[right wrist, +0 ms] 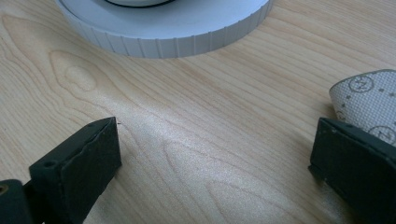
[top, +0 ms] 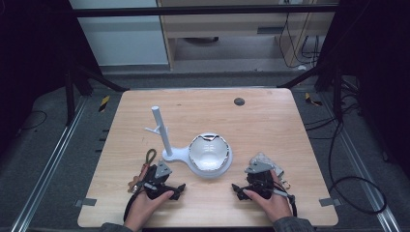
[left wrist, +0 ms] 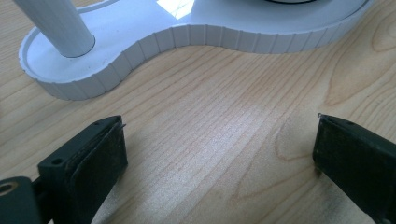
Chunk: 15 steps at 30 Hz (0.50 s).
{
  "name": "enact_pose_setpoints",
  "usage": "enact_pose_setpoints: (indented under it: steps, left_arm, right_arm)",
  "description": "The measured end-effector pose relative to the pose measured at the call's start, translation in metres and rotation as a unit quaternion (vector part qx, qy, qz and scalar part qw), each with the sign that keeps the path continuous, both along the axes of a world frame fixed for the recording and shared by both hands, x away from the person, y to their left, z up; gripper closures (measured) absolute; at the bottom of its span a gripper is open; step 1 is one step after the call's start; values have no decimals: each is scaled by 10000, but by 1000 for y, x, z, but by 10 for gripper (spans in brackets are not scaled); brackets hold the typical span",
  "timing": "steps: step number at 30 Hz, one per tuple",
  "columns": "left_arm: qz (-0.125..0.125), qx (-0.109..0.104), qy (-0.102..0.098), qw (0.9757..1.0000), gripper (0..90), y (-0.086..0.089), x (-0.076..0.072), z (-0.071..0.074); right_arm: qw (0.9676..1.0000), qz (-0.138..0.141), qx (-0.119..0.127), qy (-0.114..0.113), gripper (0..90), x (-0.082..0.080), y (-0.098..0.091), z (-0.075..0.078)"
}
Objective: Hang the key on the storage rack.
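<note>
Landmark: white stand (top: 191, 155), a post and a round dish on one ribbed base, mid-table.
Left gripper (top: 170, 189): near side of the stand's post end, jaws wide, nothing between them.
Right gripper (top: 244, 189): near side of the dish end, jaws wide, nothing held.
Keyring strap (top: 145, 169): left of the stand, just beside the left gripper; likely first pick.
Patterned pouch (right wrist: 369, 100): right of the stand, beside the right gripper.
Advice: approach the strap low, jaws across it.
Obstruction: the post (left wrist: 56, 23) and its side pegs.
</note>
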<state>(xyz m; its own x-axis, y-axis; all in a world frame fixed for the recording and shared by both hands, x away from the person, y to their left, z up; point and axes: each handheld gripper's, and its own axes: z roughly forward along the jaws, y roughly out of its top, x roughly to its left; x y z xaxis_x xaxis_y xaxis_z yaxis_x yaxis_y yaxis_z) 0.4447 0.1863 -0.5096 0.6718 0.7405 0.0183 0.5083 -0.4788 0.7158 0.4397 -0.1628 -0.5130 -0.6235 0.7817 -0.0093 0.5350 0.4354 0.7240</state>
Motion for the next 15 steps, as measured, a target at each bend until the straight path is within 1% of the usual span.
enact_pose_setpoints:
  steps: [7, 9, 10, 11, 12, 13, 15]
  left_arm:
    - [-14, -16, 12, 10000, 19, 0, 0, 0]
    - [-74, -3, 10, 10000, 22, 1, 0, 0]
    - [-92, 74, 29, 9999, 60, 3, -1, 4]
    - [-92, 74, 29, 9999, 72, 3, -1, 4]
    - [-60, 101, -7, 9999, 61, 8, -1, 10]
    - [-60, 101, -7, 9999, 65, 8, -1, 10]
    - [-36, 162, 11, 9999, 72, 15, -2, 19]
  right_arm:
    - [10000, 0, 1, 0, 17, 0, 0, 0]
    - [10000, 0, -1, 1, 17, 0, 0, 0]
    - [10000, 3, 2, 4, 17, 0, 0, 0]
    - [10000, 3, 2, 4, 17, 0, 0, 0]
    - [10000, -1, -7, 9, 17, 0, 0, 0]
    - [10000, -1, -7, 9, 17, 0, 0, 0]
    - [10000, 1, -1, 6, 16, 0, 0, 0]
